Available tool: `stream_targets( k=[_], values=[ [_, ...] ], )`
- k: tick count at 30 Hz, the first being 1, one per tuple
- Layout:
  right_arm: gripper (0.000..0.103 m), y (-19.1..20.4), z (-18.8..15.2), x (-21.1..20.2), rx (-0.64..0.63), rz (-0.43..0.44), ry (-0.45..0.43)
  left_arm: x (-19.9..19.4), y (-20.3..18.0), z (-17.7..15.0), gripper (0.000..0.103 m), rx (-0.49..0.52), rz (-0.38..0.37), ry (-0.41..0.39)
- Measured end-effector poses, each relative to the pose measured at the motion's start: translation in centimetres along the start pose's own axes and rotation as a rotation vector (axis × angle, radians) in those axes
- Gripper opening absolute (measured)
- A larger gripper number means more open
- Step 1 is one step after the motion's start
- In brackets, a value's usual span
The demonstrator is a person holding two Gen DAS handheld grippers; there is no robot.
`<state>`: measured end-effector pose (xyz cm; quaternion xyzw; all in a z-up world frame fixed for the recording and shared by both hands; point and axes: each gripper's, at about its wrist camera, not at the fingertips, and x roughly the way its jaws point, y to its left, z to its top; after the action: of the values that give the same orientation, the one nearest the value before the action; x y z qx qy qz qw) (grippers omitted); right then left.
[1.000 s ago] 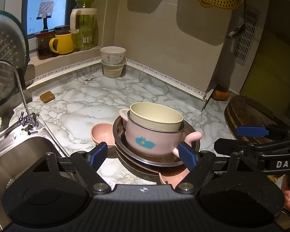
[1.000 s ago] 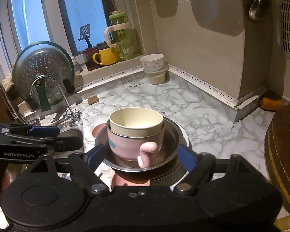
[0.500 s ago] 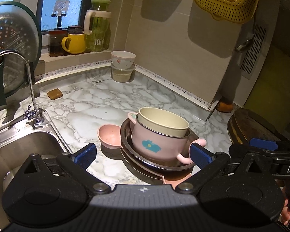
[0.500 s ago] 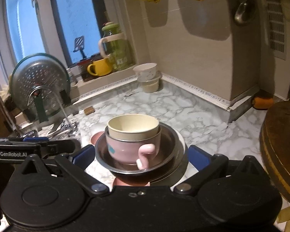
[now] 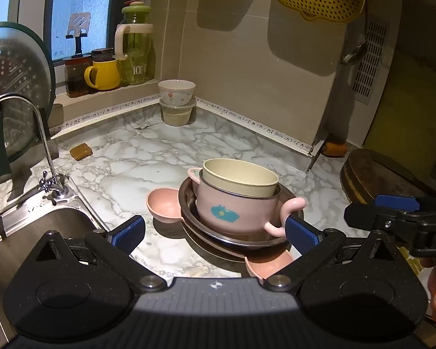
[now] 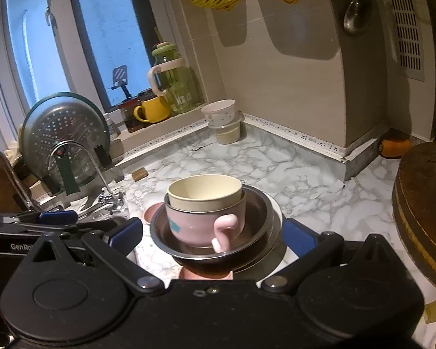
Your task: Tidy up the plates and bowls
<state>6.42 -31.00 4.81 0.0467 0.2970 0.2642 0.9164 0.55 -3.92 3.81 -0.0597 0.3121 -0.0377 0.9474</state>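
We find the white-and-grey marble bench point(image 5: 130, 157) carrying the whole stack, which sits just beside the steel sink point(image 5: 37, 232). At the base of the stack lies a wide stainless steel bowl point(image 6: 255, 212), with pink plastic dishes point(image 5: 162, 203) showing beneath its rim. Inside it stands a pink two-handled ceramic bowl with a blue motif point(image 5: 232, 209), and nested in that, a cream round bowl point(image 5: 241, 177).

We judge that the stack lies straight ahead of both grippers, centred between each pair of fingers. The left gripper point(image 5: 215, 229) has its jaws spread wide and holds nothing; the right gripper point(image 6: 212, 235) likewise. One pink handle points directly at the right gripper, which appears nearer for a lift. Neither gripper touches the stack.
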Motion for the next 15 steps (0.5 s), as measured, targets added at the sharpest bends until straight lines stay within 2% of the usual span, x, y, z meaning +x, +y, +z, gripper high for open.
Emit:
stream_targets(
  k=[7, 15],
  values=[
    [0.103, 0.83, -0.37, -0.15, -0.017, 0.001, 0.017, 0.23, 0.04, -0.38, 0.103, -0.019, 0.005, 0.047],
    [0.103, 1.08, -0.61, -0.05, -0.029, -0.004, 0.024, 0.34, 0.09, -0.63, 0.103, -0.021, 0.013, 0.058]
  ],
)
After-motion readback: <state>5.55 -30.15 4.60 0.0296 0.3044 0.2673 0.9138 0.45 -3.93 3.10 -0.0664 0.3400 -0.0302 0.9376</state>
